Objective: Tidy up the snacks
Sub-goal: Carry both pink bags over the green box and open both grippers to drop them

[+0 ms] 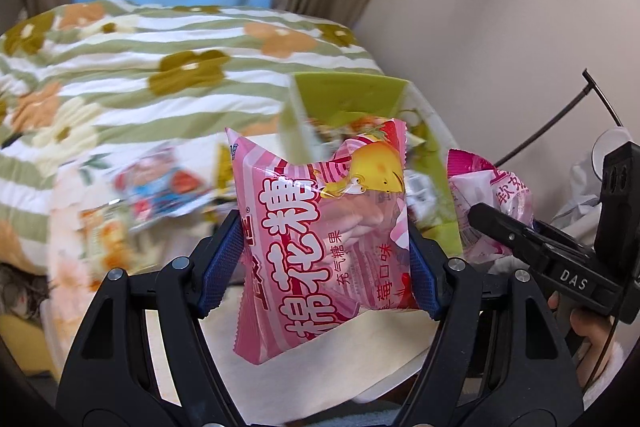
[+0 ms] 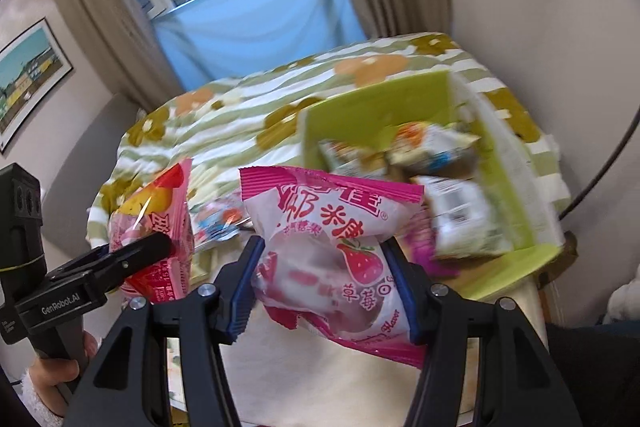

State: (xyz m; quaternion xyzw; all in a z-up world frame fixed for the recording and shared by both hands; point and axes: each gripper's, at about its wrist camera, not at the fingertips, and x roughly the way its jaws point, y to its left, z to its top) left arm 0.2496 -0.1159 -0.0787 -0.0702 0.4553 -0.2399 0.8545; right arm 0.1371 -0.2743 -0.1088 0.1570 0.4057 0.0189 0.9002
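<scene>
**Two packets up, green box next**

The left gripper (image 1: 326, 247) is pinching a puffy pink striped marshmallow bag (image 1: 320, 227), and the right gripper (image 2: 326, 291) is clamped on a pink-and-white strawberry snack packet (image 2: 336, 251). Both bags hang in the air near the lime-green open box (image 2: 376, 99), which sits on the floral green-striped quilt (image 1: 140, 67) and already has a few packets inside. Best bet: bring each one over the box's open top, go low, then let go. Easy on the squeeze, those bags are full of air.
</scene>
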